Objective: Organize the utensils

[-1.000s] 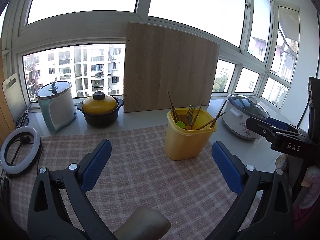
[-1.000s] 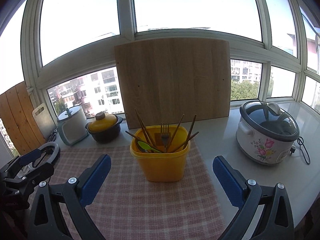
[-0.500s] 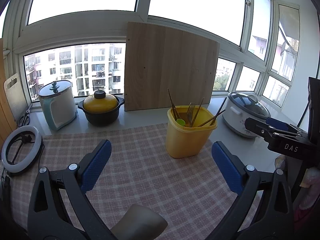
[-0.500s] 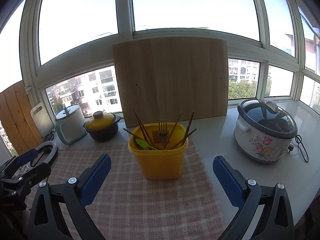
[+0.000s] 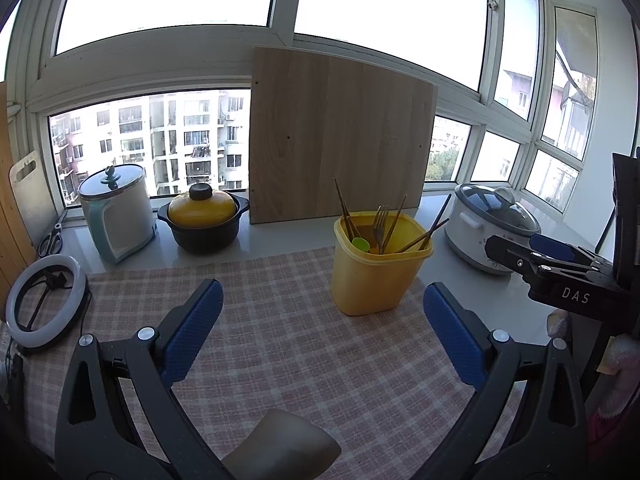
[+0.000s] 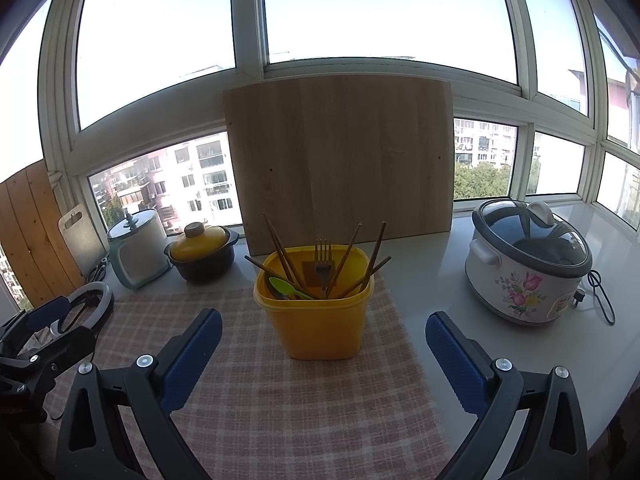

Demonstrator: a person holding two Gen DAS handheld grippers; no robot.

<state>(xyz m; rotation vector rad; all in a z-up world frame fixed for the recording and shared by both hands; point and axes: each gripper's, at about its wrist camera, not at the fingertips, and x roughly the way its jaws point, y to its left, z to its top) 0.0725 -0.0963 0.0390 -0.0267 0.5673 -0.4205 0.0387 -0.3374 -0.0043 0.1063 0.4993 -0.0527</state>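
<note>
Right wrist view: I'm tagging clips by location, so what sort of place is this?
Probably a home kitchen counter in an upper-floor flat: a flowered rice cooker, a yellow-lidded clay pot and a yellow utensil bin stand by windows facing apartment blocks.

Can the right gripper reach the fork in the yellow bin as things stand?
Probably yes: the right gripper is open, the bin stands straight ahead, and the fork rises above the rim, though chopsticks crowd it.

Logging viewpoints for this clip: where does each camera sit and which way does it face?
Left wrist: on the left gripper, facing the window; yellow utensil bin ahead-right; own open fingers, the right gripper at its right edge.
Right wrist: on the right gripper, bin centred; open fingers, left gripper at its left edge.
Shared: bin, wooden board.
</note>
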